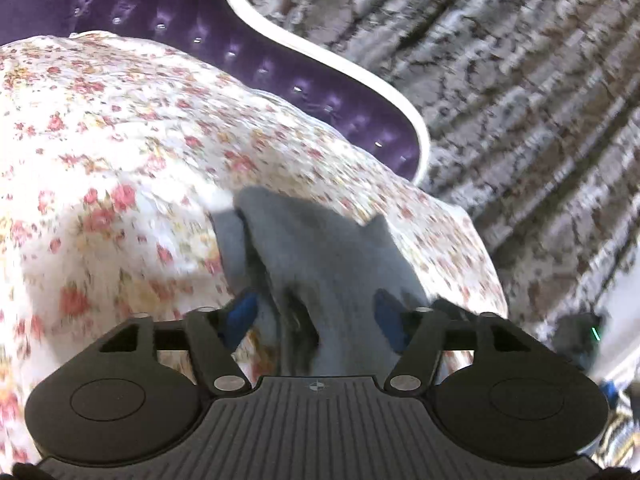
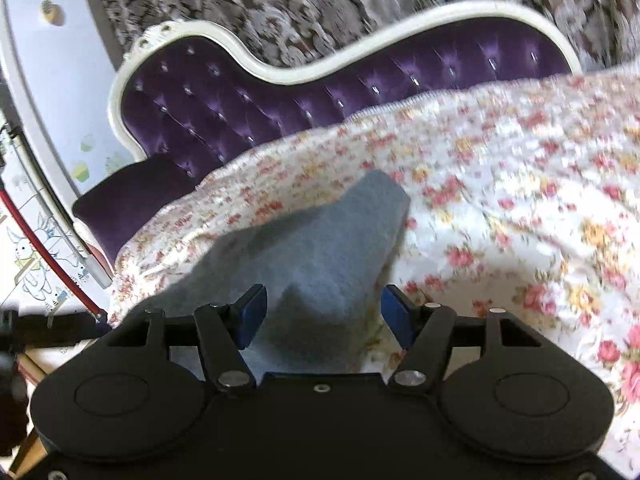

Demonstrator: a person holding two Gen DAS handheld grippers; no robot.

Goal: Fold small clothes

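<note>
Both jaws apart, gripping nothing: left hand-held gripper [image 1: 316,320] and right hand-held gripper [image 2: 320,314] straddle grey garment [image 2: 320,240] on floral bedspread [image 2: 500,200], apparently mid-fold.

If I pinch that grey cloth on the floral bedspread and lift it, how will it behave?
Probably floppy: the grey cloth lies in soft humps and folds on the bedspread, so it should droop from wherever it is pinched. Likely light for its size, being small and thin-edged. Its fuzzy surface suggests it will not slip easily between the blue pads.
</note>
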